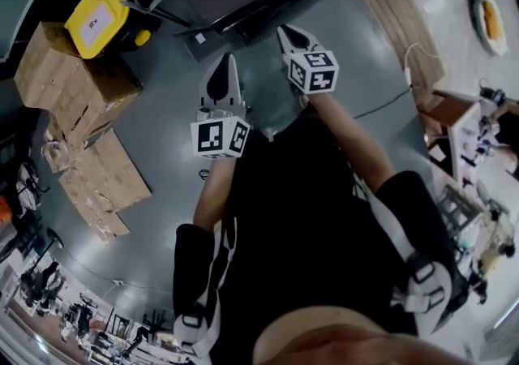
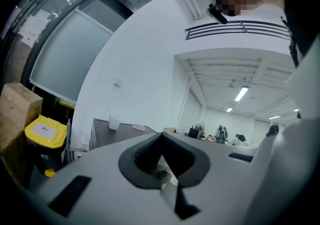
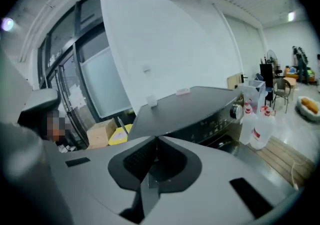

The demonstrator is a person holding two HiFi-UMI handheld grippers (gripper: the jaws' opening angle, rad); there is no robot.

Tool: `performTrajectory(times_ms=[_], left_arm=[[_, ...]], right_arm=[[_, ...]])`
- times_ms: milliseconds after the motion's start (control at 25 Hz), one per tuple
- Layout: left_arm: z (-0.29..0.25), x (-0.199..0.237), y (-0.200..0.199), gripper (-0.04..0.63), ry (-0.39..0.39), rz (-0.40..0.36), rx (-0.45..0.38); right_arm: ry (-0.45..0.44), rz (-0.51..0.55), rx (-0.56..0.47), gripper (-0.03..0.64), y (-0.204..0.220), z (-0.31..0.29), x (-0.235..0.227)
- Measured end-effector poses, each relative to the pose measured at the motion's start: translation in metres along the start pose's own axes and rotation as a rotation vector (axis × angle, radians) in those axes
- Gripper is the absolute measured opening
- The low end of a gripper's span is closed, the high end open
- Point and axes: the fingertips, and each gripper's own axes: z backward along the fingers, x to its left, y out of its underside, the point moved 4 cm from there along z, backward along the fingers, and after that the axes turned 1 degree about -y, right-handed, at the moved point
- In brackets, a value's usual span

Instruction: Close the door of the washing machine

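grey floor [image 1: 170,120] with washing machine [image 3: 200,104] ahead, its door not clearly readable; left gripper [image 1: 227,63] and right gripper [image 1: 285,32] both have jaws together on nothing, held side by side short of the machine, probably because a push needs no grasp

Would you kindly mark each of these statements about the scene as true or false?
1. The left gripper and the right gripper both have their jaws together on nothing. True.
2. The yellow-lidded bin stands beside the cardboard boxes. True.
3. The right gripper is clamped on the washing machine. False: it holds nothing and is apart from it.
4. The white bottles stand on top of the washing machine. False: they stand beside it, lower down.
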Motion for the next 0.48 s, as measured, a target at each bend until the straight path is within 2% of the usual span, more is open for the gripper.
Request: performTrajectory(times_ms=[200,480], left_arm=[[-0.002,-0.042,-0.022,0.005,-0.043,-0.008,-0.046],[0.002,-0.075,-0.044,0.005,-0.072,-0.072,-0.071]], right_arm=[[-0.055,0.035,-0.074,0.014,-0.057,0.053,-0.010],[-0.096,0.079,-0.129,0.006,-0.099,0.109,-0.018]])
